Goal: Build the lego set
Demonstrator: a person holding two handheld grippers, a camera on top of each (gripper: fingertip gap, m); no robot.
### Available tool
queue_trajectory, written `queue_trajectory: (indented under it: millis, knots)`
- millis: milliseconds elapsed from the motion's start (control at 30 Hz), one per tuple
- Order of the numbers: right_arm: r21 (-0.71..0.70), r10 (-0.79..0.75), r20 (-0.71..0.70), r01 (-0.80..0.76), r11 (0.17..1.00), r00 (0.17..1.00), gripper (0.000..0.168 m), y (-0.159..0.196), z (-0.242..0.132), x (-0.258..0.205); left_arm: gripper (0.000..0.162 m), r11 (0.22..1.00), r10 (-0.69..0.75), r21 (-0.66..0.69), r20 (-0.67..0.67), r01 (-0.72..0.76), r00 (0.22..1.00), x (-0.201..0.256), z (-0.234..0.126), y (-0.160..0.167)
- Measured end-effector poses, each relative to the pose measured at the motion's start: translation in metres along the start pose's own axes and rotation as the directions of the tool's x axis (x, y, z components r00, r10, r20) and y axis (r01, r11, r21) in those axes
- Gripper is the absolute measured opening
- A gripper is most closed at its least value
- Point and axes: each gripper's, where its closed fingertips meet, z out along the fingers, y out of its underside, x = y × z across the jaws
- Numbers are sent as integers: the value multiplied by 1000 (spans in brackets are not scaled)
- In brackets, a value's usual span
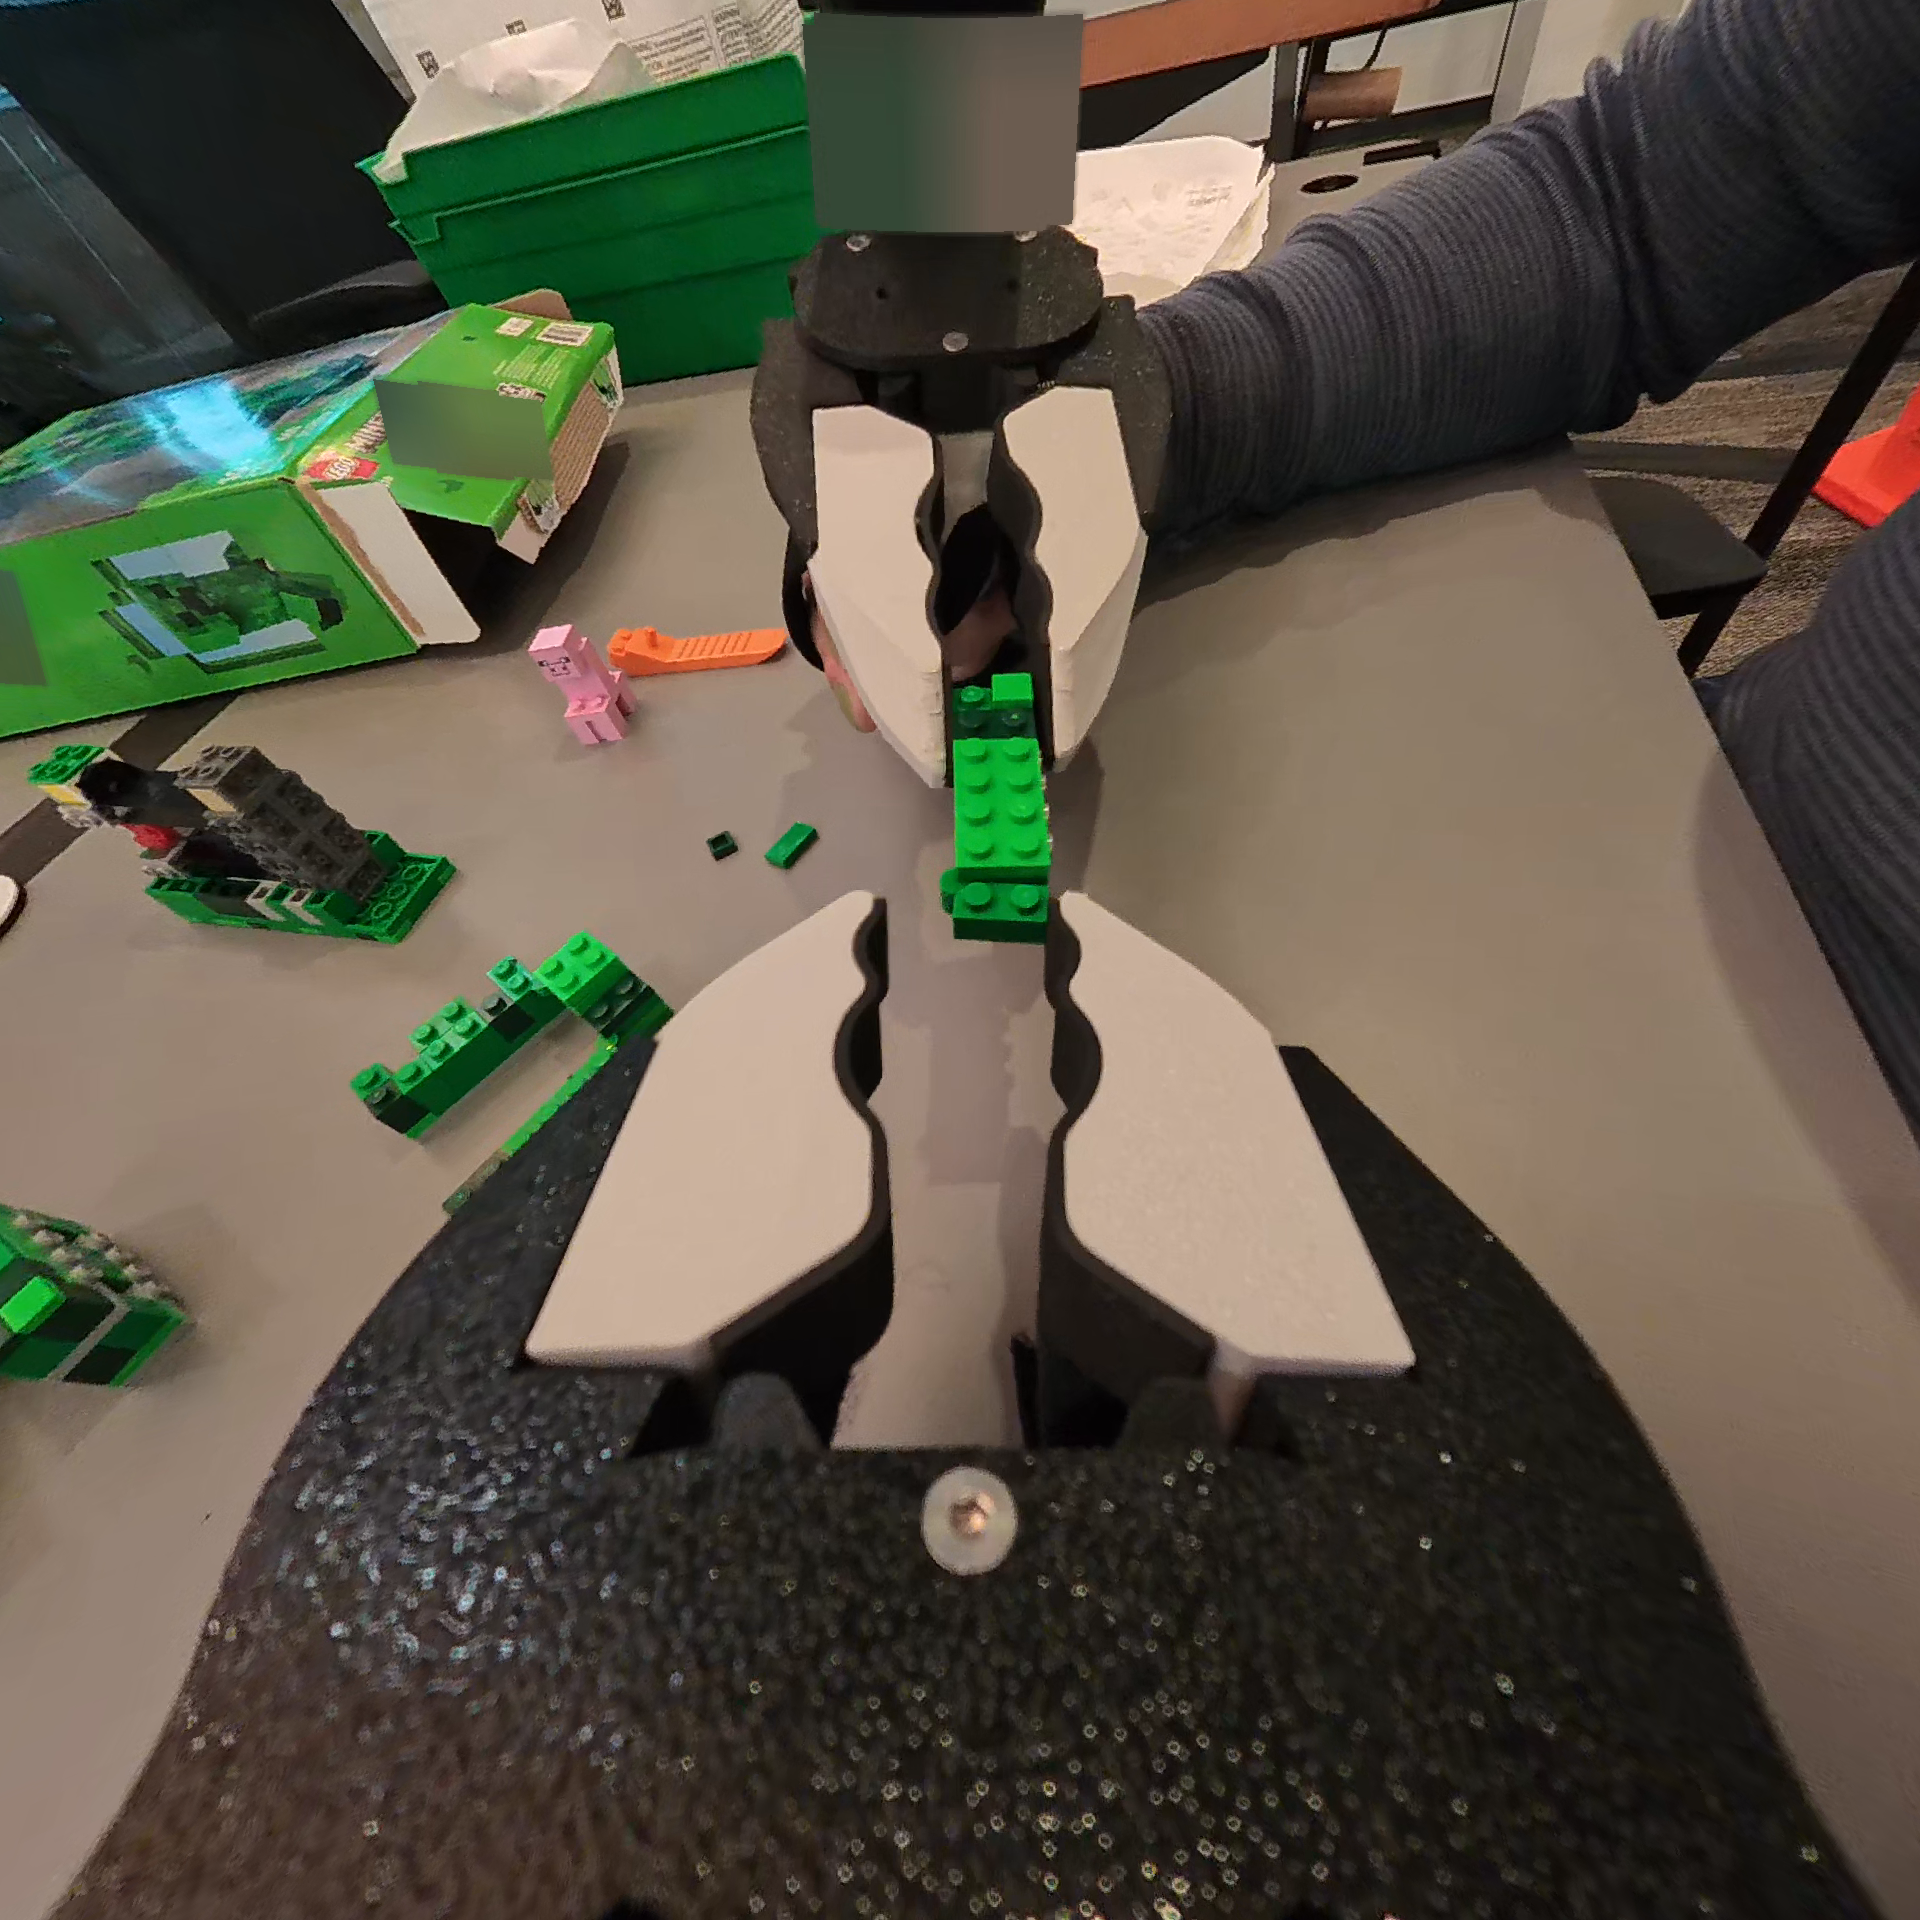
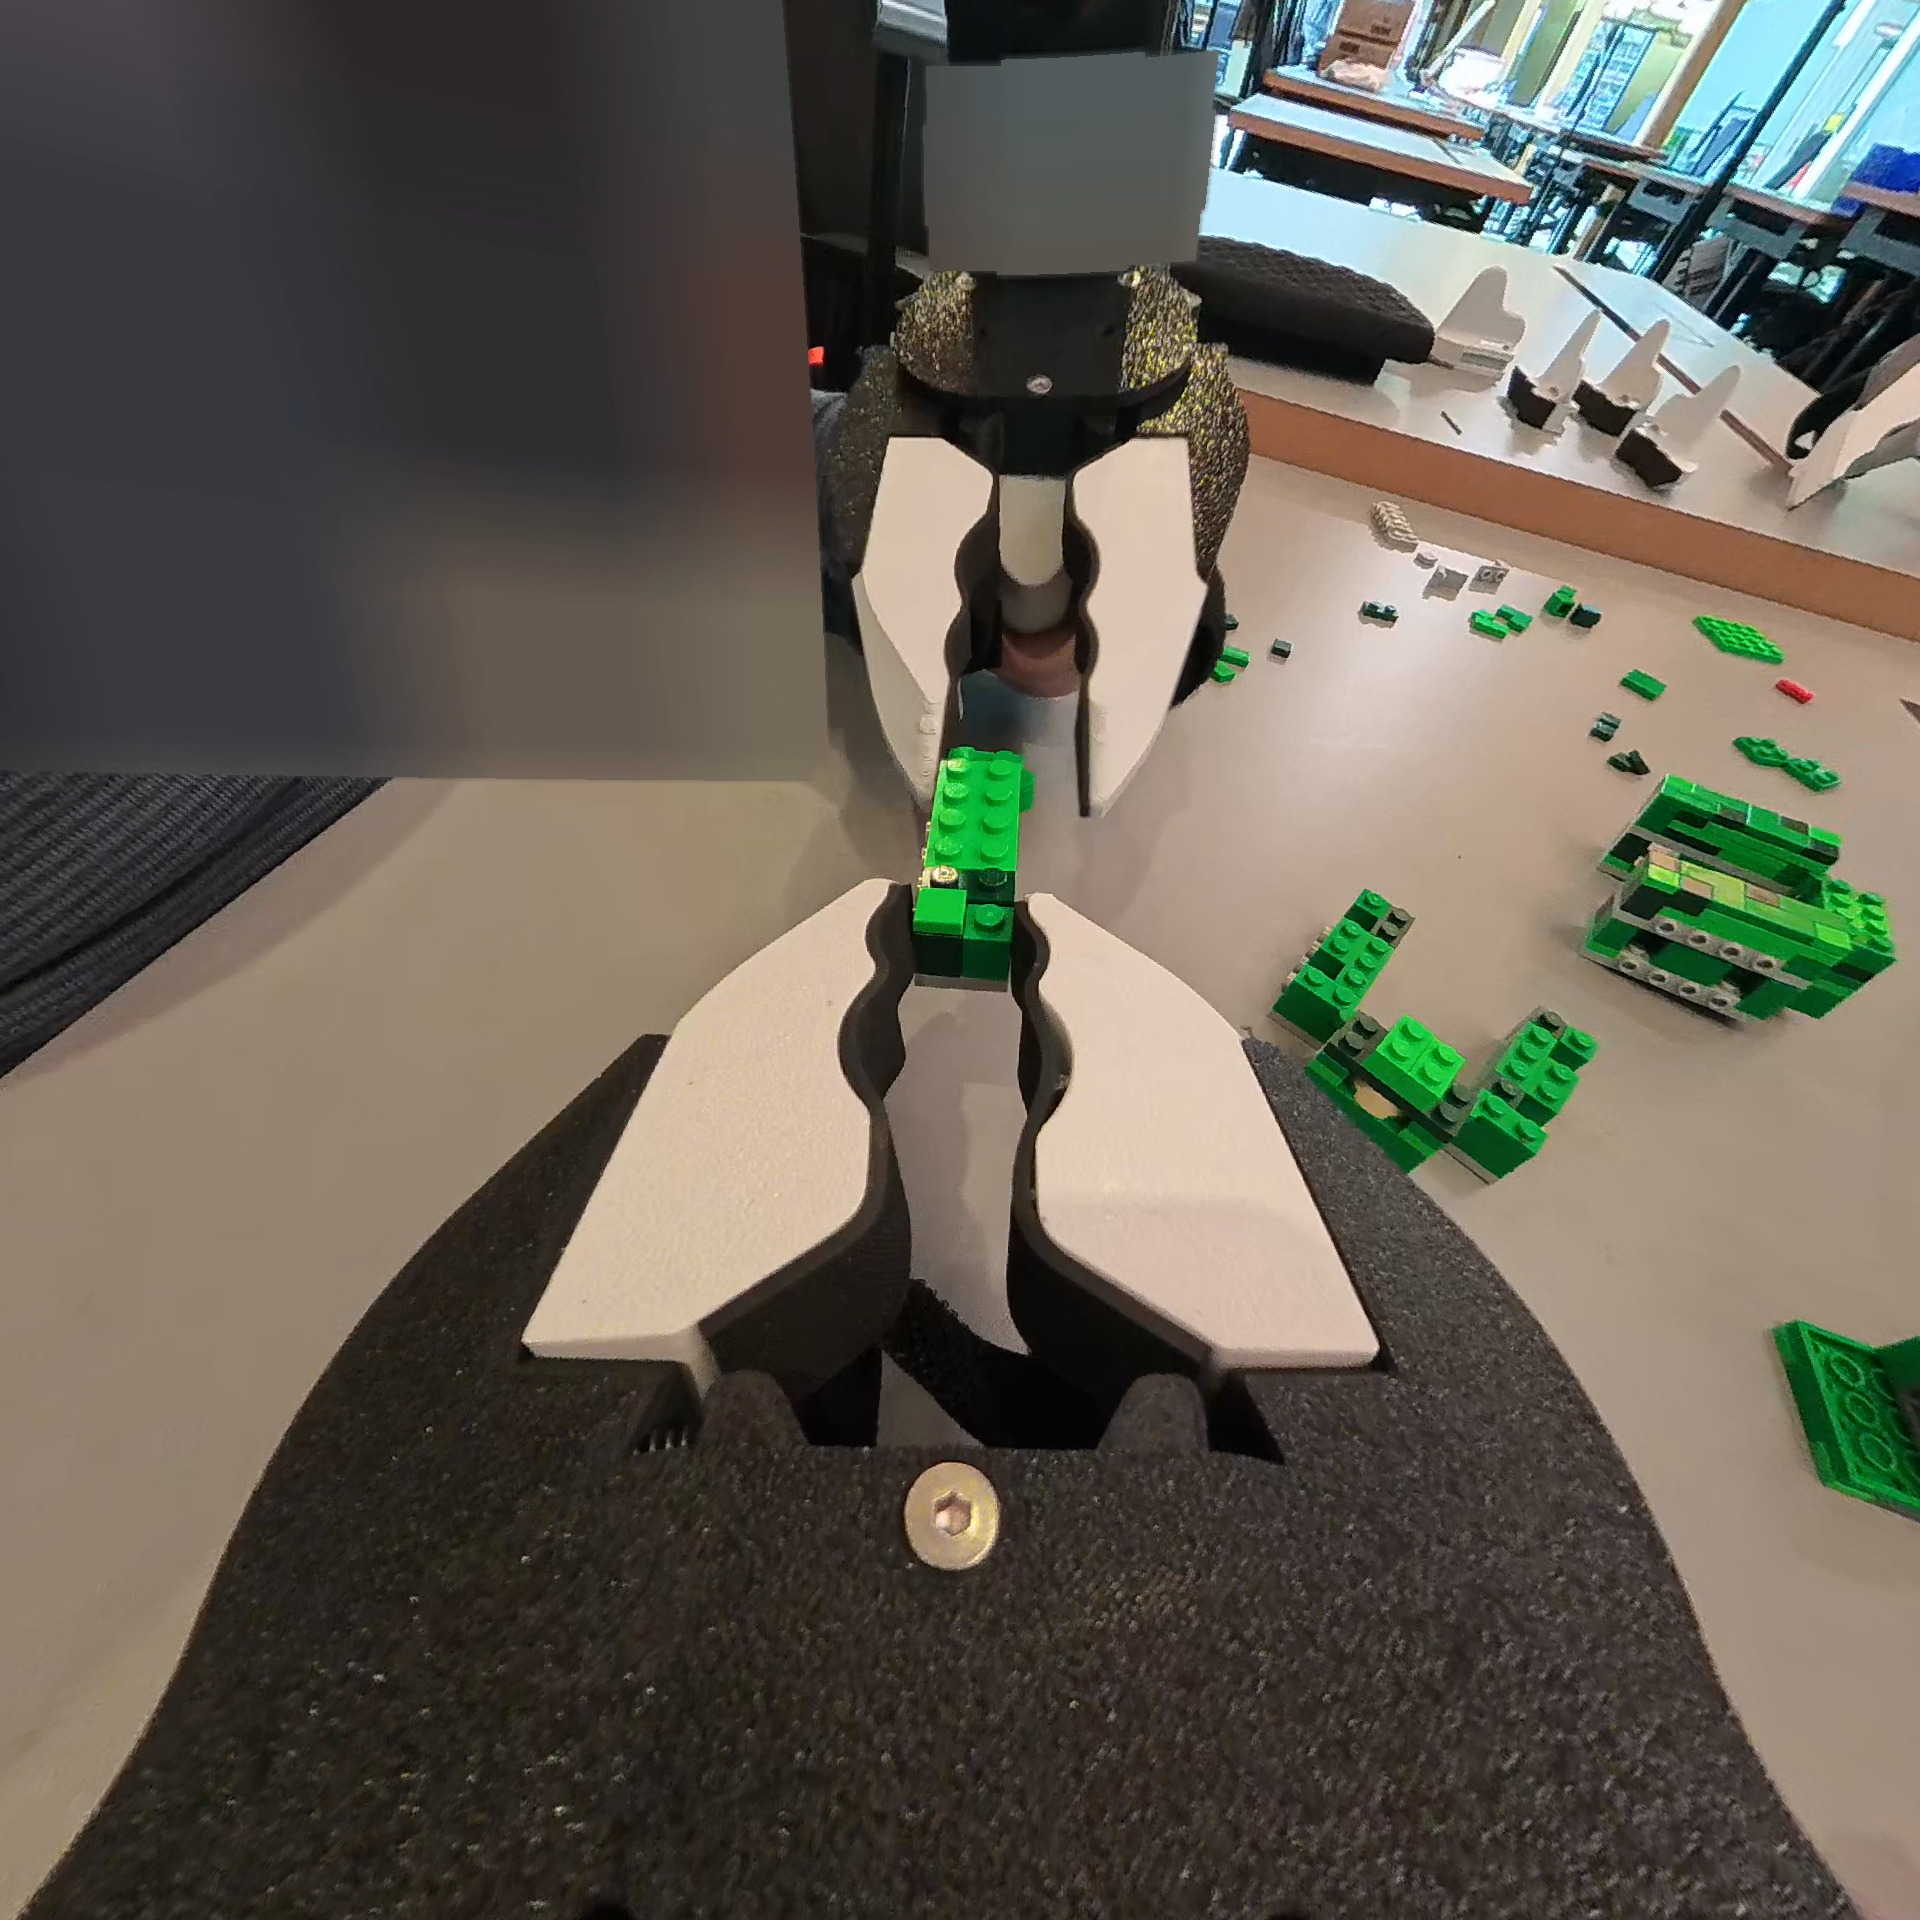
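A long green brick assembly (image 1: pixel 1000 821) is held level above the grey table (image 1: pixel 1351 935). My right gripper (image 2: pixel 961 914) is shut on one end of the assembly (image 2: pixel 971 831). In the left wrist view the right gripper (image 1: pixel 997 748) faces me with the piece in its tips. My left gripper (image 1: pixel 971 909) is open. The assembly's other end lies between its fingertips, close against one finger (image 1: pixel 1081 935). In the right wrist view the left gripper (image 2: pixel 1008 779) stands open around that far end.
On the table stand a green set box (image 1: pixel 208 582), a pink pig (image 1: pixel 582 686), an orange brick separator (image 1: pixel 696 649), a grey-and-green build (image 1: pixel 291 852), a stepped green wall (image 2: pixel 1434 1070), a larger green build (image 2: pixel 1745 914) and several loose pieces (image 2: pixel 1507 623). Green bins (image 1: pixel 623 208) stand behind. My left and right fingertips are right by each other. Both grippers' tips are roughly 20 cm from the pink pig (image 1: pixel 582 686).
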Motion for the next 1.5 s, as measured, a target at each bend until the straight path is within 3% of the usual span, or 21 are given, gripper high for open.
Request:
queue_trajectory:
  millis: [400,700,1133,1267,1500]
  knots:
    - [27,43,-27,-42,999,999,17,-1,-3,7,30,999,-44,1,74,44,996,-16,-11,2]
    - [17,30,-33,-29,999,999,18,0,-2,7,25,998,-53,37,28,52,998,-9,-6,-3]
    - [6,46,-26,-46,999,999,18,1,-2,8,33,998,-66,3,84,66,994,-18,-7,3]
    - [11,51,-32,-51,999,998,18,1,-2,10,30,997,-72,0,119,72,990,-24,-10,4]
    - [0,37,-24,-37,999,999,18,2,-1,7,21,998,-57,19,65,56,996,-15,-6,1]
